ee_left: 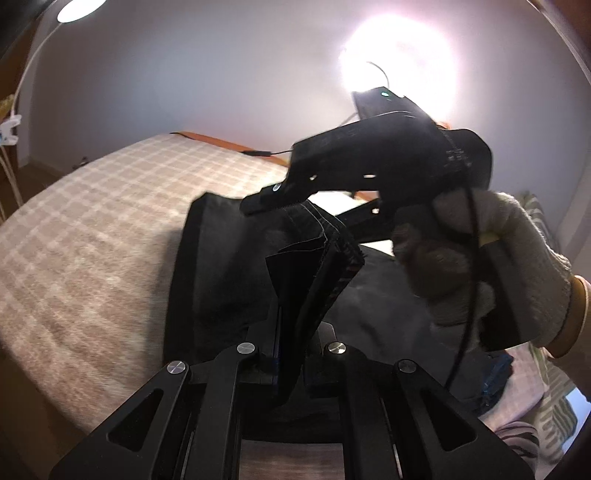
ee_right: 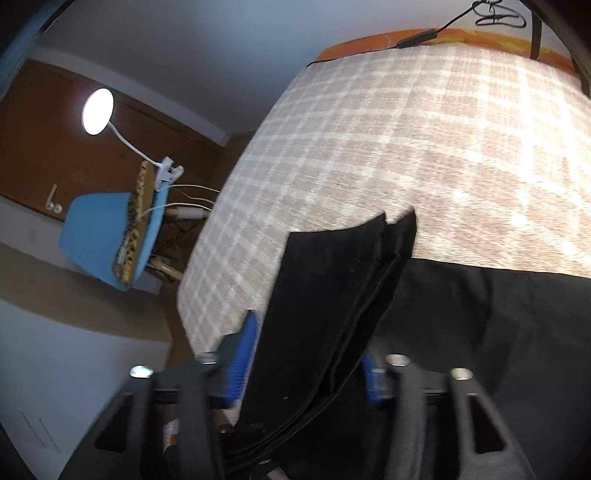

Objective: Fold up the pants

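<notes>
Black pants (ee_left: 221,266) lie on a bed with a beige plaid cover (ee_left: 92,229). My left gripper (ee_left: 291,354) is shut on a folded edge of the pants that stands up between its fingers. The right gripper's body (ee_left: 369,162) shows in the left wrist view, held by a hand in a white glove (ee_left: 498,266), close above the same bunched edge. In the right wrist view my right gripper (ee_right: 306,373) is shut on layered hems of the pants (ee_right: 332,295), lifted off the cover (ee_right: 406,129). More black cloth (ee_right: 498,325) spreads to the right.
A blue chair (ee_right: 99,236) with a clip-on white lamp (ee_right: 98,110) stands left of the bed. A bright lamp (ee_left: 399,66) glares behind the right gripper. Cables (ee_right: 495,14) lie at the bed's far edge. Patterned bedding (ee_left: 546,413) sits at the right.
</notes>
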A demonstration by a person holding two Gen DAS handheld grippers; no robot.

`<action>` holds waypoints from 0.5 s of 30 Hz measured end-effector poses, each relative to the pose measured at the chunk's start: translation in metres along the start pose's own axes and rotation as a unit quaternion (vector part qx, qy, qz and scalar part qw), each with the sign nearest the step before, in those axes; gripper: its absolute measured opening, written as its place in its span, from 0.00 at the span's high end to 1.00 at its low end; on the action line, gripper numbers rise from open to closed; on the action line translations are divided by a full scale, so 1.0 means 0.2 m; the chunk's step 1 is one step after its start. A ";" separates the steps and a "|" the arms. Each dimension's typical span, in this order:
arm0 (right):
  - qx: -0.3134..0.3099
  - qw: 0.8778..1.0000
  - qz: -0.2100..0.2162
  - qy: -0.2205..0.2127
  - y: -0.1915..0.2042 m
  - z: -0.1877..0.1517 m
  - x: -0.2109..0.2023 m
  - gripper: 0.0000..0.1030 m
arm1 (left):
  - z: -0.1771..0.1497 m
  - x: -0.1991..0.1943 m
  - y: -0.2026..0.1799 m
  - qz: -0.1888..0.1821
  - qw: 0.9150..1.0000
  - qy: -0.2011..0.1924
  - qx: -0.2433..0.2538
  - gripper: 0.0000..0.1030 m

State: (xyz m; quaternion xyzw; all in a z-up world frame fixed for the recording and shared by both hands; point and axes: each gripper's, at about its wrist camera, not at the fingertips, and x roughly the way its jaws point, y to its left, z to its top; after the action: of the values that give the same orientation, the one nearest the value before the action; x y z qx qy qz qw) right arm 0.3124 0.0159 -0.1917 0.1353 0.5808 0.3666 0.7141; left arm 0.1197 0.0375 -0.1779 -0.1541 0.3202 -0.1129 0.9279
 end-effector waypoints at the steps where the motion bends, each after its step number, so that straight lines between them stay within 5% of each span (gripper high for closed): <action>1: -0.005 1.000 -0.007 -0.001 0.00 0.00 -0.02 0.71 | 0.00 0.00 -0.02 -0.005 1.000 0.000 0.002 0.93; 6: -0.031 0.998 -0.054 -0.026 0.00 -0.04 -0.17 0.94 | 0.00 0.00 -0.12 -0.034 0.999 0.006 0.004 0.93; 15: -0.068 0.988 -0.120 -0.064 -0.03 -0.18 -0.54 0.98 | 0.01 0.00 -0.40 -0.099 0.994 0.020 0.033 0.93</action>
State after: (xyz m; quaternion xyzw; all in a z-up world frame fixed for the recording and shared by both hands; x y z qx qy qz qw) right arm 0.2762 -0.0701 -0.1277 0.0390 0.5194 0.3076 0.7963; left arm 0.1133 -0.0357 -0.1475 -0.1523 0.3182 -0.2181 0.9099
